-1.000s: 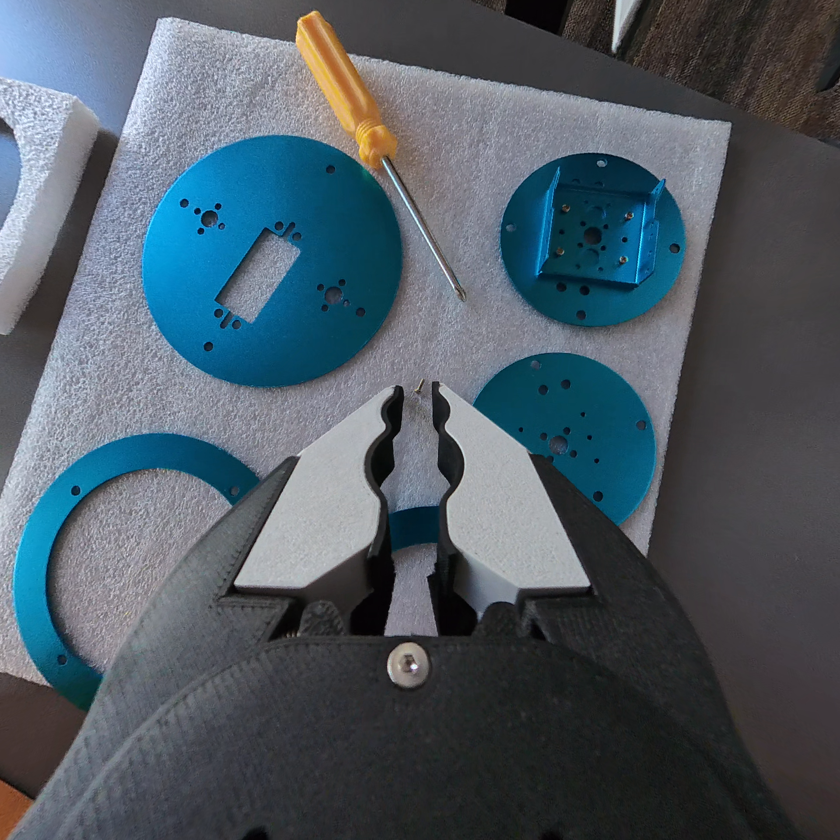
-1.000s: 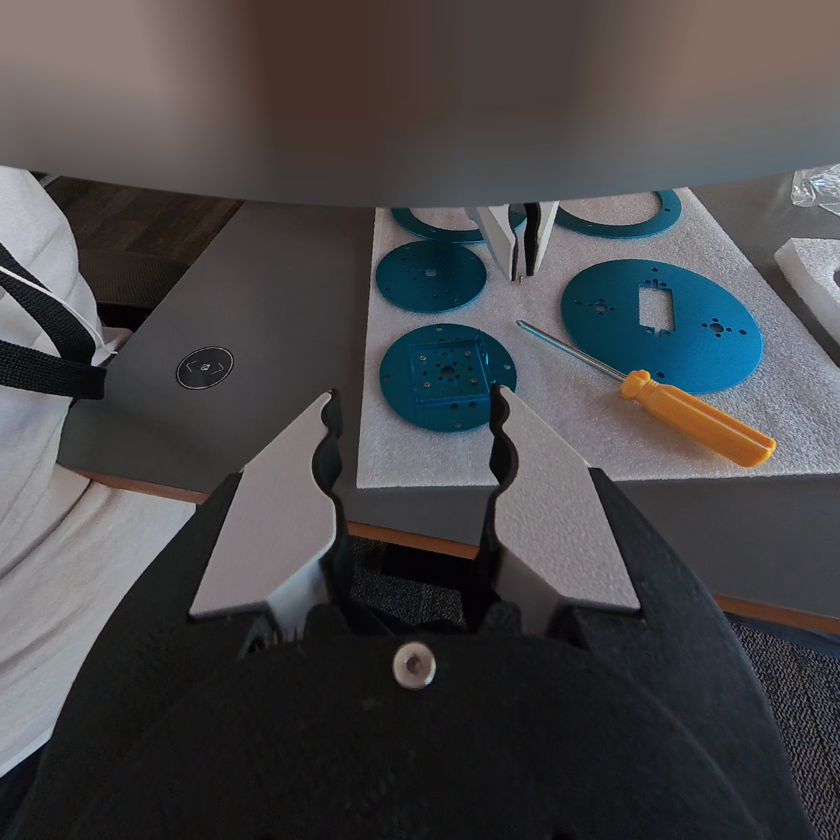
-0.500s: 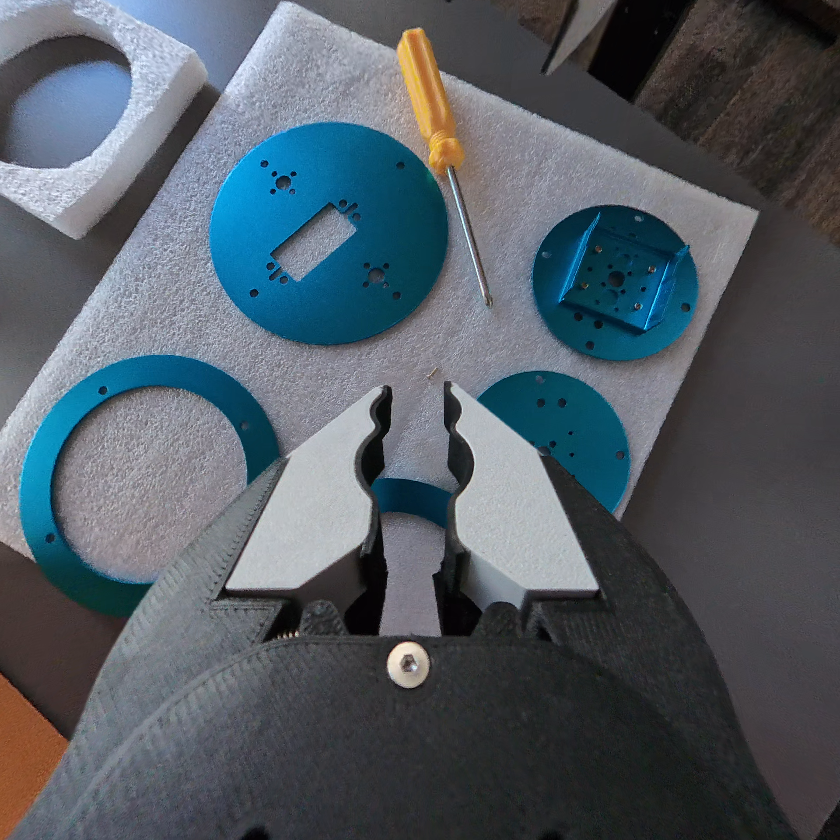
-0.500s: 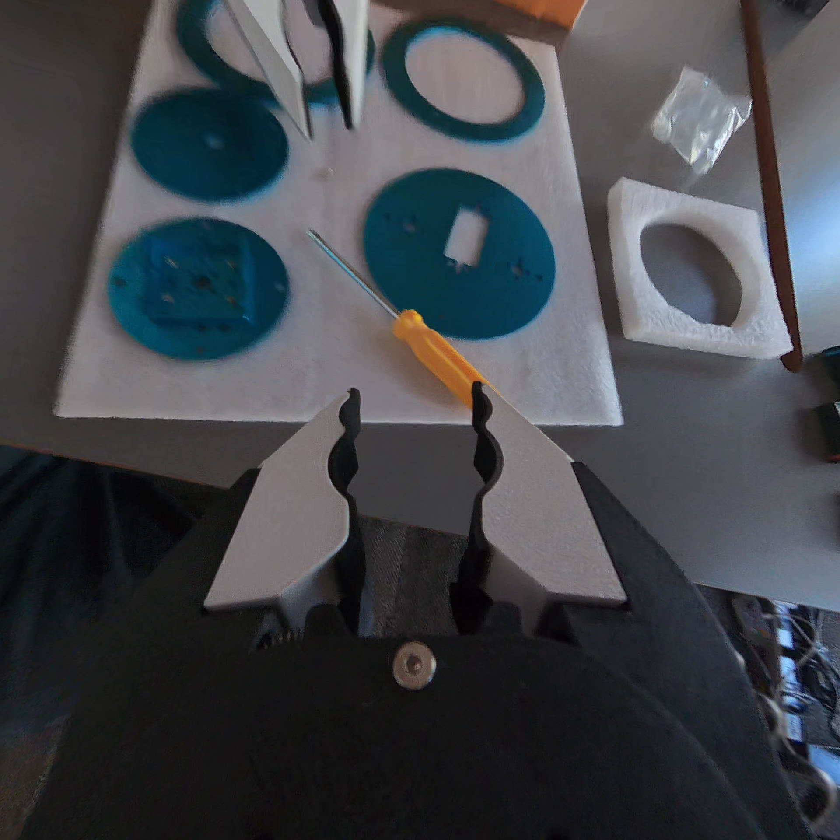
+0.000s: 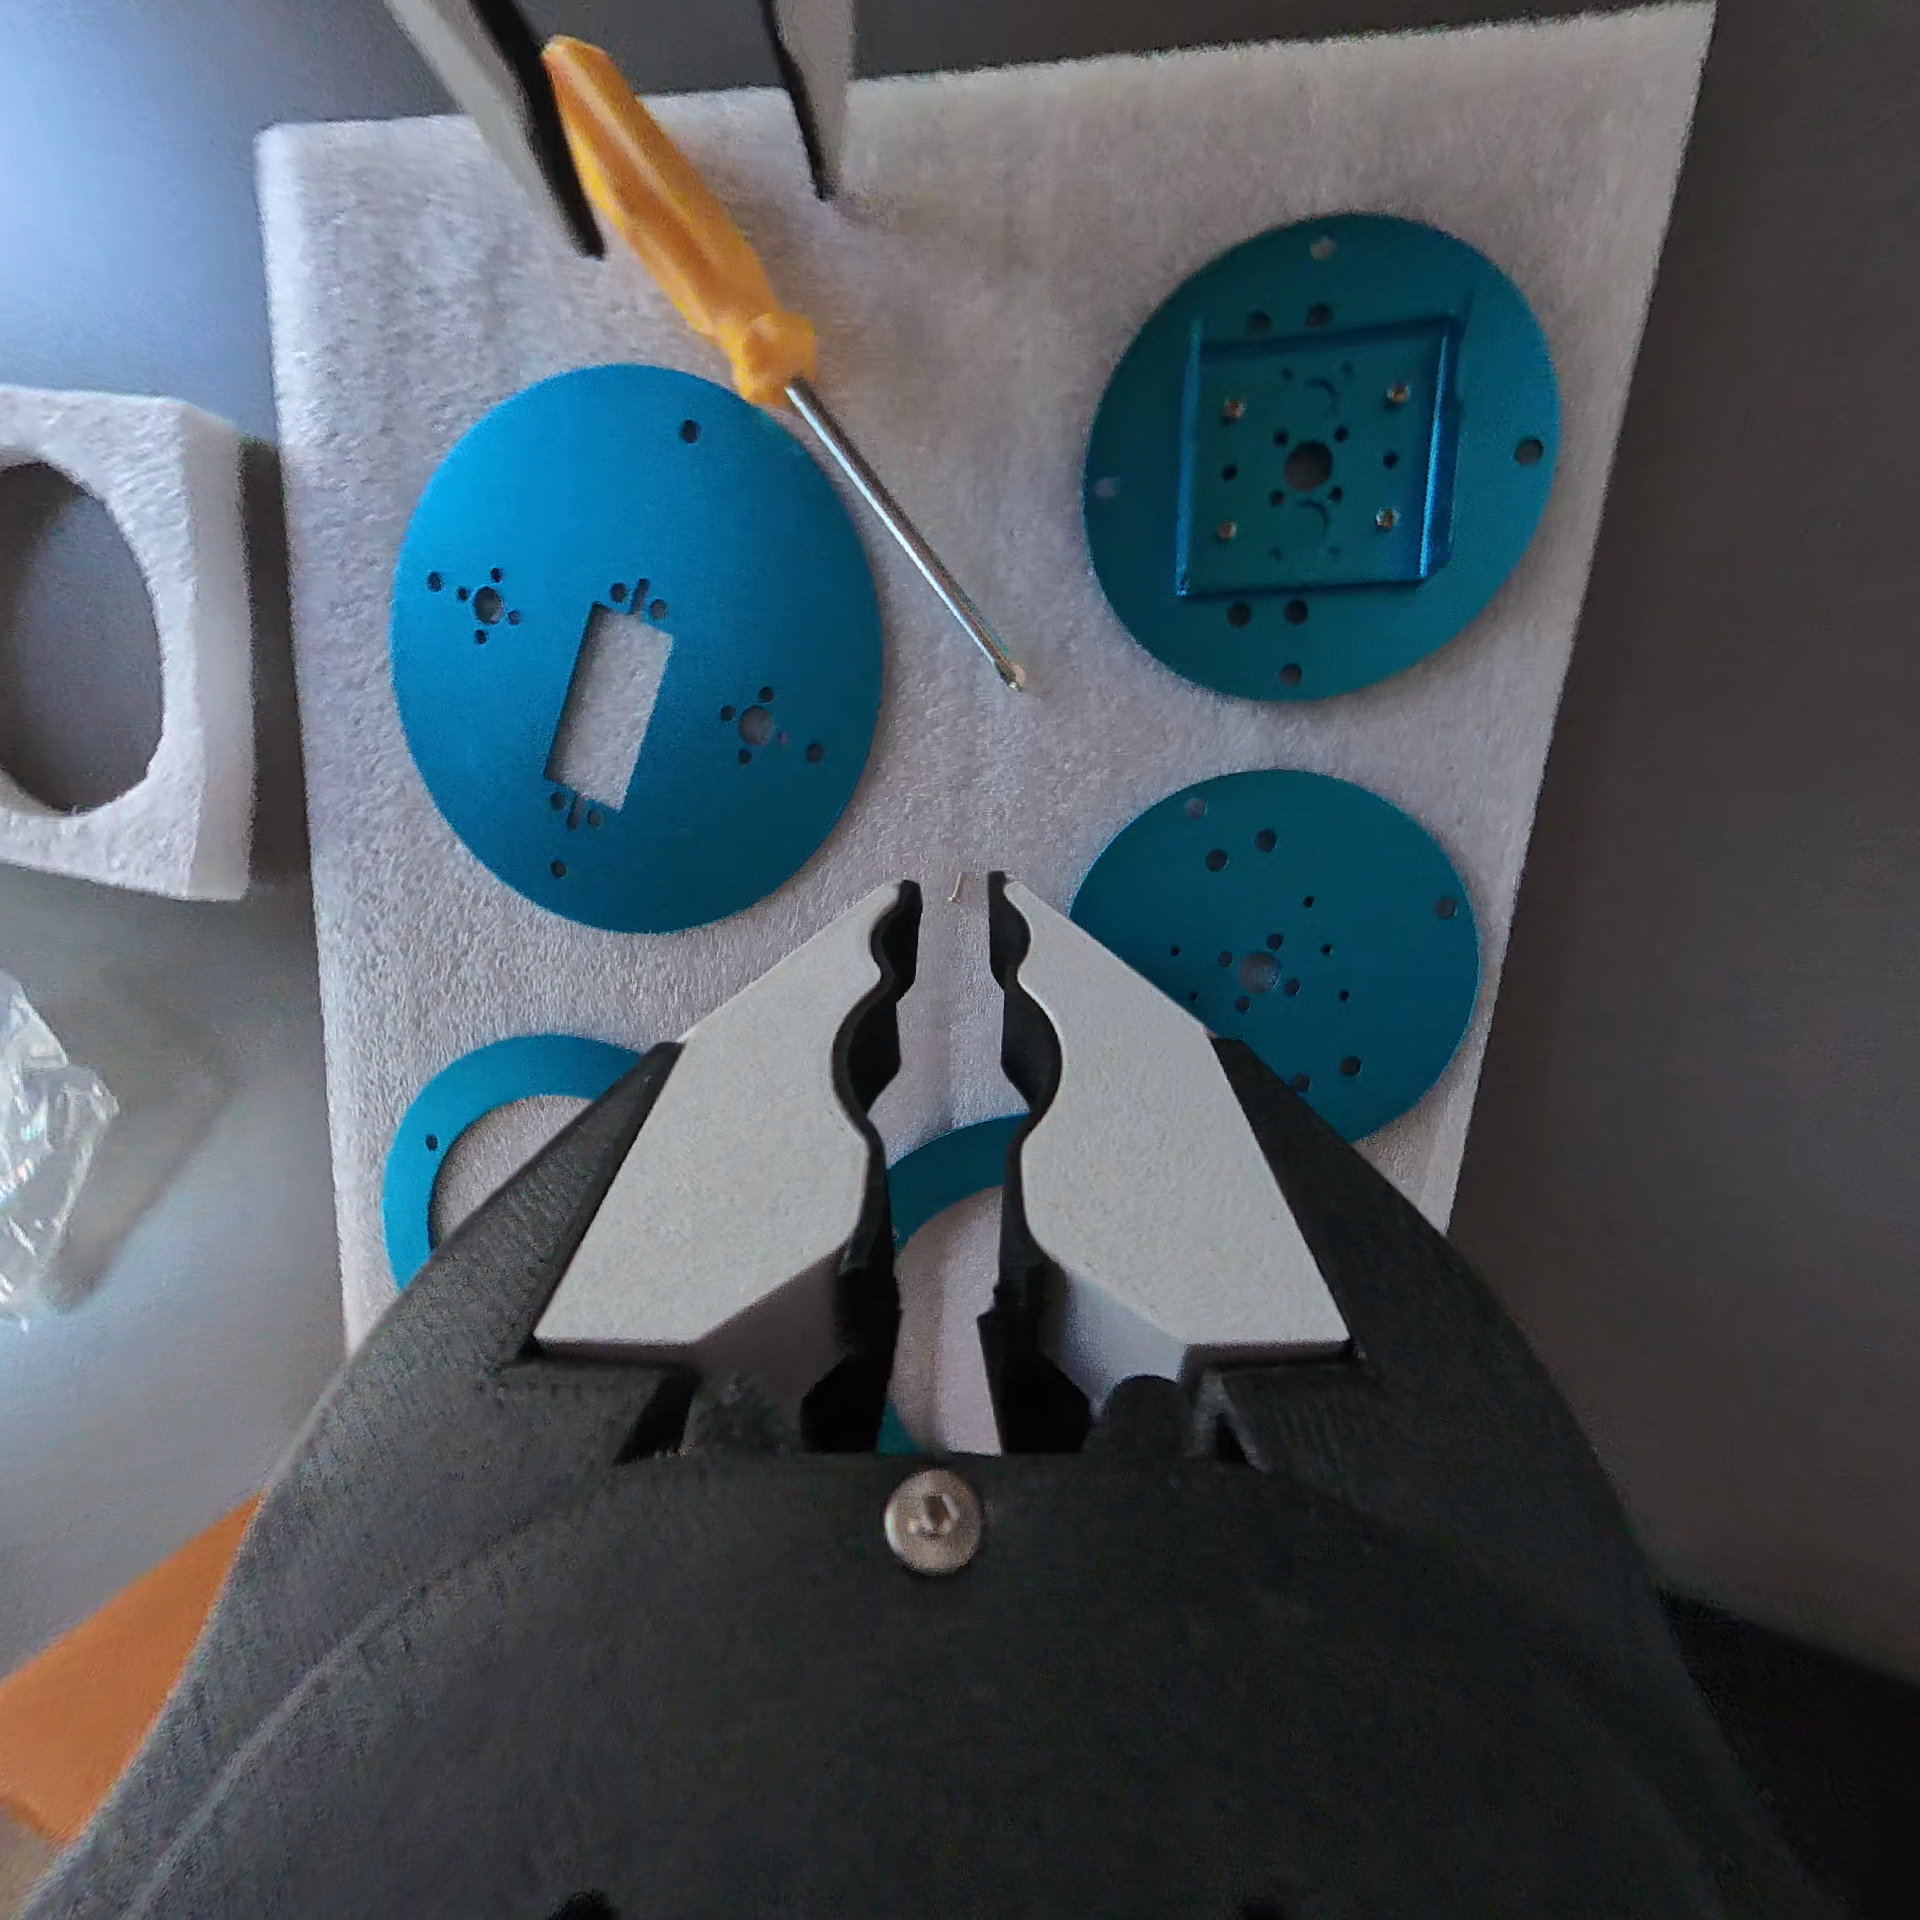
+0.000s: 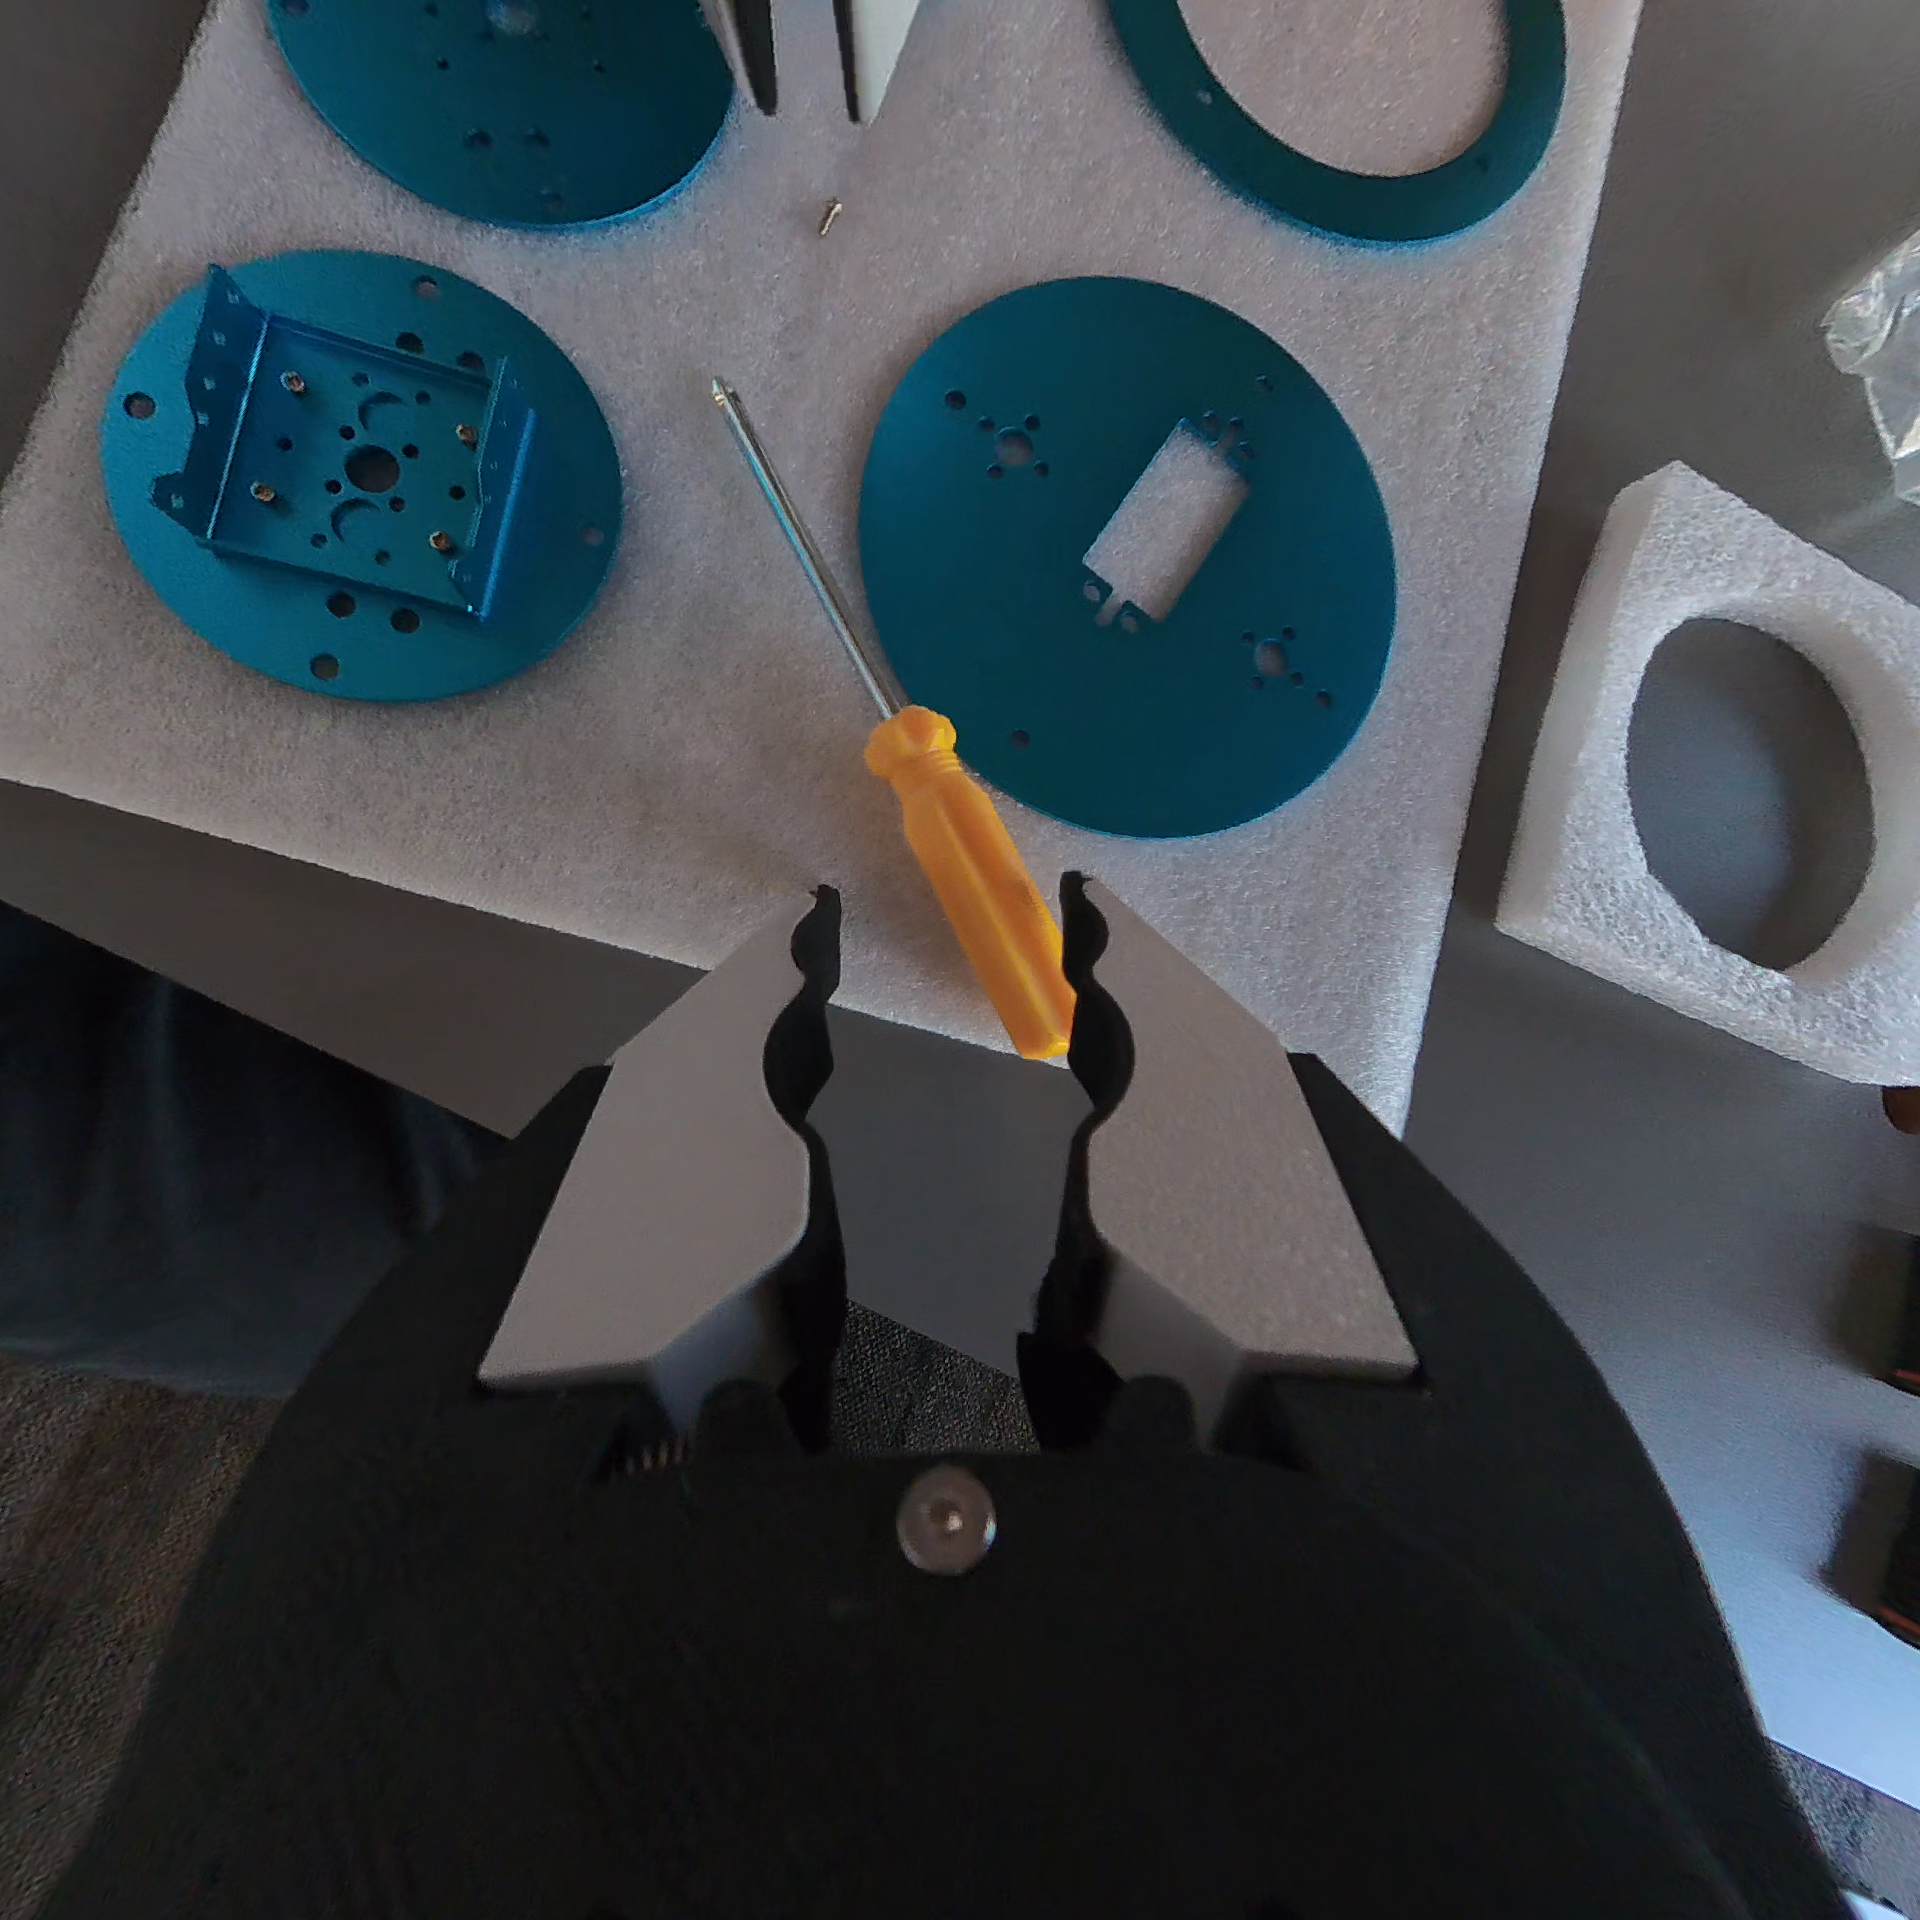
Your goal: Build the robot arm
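In the left wrist view, your left claw is parted only narrowly and holds nothing, its tips just short of a tiny screw on the white foam sheet; closing carelessly could flick it into the foam or under the small blue disc. In the right wrist view, your right claw gapes wide and empty around the orange screwdriver, whose handle lies slantwise toward the right finger, so a squeeze could roll it onto the grey bench.

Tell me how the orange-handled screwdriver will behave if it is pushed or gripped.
The screwdriver looks rigid: a thin metal shaft in a hard plastic handle. The handle seems faceted, so it would probably slide or rock more than roll freely on the textured white foam sheet. It is likely light, and the glossy handle may slip between the open right tongs unless gripped squarely.
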A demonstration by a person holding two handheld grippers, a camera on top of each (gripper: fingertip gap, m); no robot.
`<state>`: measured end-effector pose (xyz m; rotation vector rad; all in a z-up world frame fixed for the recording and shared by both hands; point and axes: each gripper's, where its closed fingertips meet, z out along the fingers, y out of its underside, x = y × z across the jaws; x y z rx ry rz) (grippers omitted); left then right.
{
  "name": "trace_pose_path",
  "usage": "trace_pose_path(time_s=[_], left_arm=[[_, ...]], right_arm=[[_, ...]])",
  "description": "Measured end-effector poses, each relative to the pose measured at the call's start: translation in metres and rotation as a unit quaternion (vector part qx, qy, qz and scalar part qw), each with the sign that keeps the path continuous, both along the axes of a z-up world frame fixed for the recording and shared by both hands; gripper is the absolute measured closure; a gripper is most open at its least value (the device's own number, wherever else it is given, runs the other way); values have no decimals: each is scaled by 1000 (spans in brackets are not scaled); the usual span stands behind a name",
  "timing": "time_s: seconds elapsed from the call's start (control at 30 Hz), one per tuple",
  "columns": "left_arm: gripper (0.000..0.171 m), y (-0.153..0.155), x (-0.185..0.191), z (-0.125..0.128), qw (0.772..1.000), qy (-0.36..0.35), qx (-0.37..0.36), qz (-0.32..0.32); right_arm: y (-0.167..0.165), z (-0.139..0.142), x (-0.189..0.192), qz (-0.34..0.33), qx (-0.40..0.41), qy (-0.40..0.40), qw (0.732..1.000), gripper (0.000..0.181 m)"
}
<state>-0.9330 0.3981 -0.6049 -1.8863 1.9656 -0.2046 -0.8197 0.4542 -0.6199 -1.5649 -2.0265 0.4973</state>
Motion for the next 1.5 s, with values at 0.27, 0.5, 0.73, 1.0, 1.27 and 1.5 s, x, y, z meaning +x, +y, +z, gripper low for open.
trace_pose_path(time_s=[0.27,0.5,0.73,1.0,1.27,1.5], left_arm=[[162,-2,-1,-19,991,113,-37,-65],[168,-4,-2,-22,989,119,-54,-64],[171,-5,-2,-23,987,130,-83,-50],[171,8,6,-4,998,39,-47,35],[171,-9,6,39,967,-172,-26,186],[171,-34,-6,67,916,-310,-41,253]], right_arm=[[-2,0,1,0,2,-12,1000,139],[-2,-1,2,5,3,-22,1000,140],[-4,-2,2,21,10,-65,998,141],[-6,-5,2,36,-7,-146,989,145],[-13,-4,5,-14,-32,-137,990,164],[-24,6,-2,-99,73,-83,989,164]])
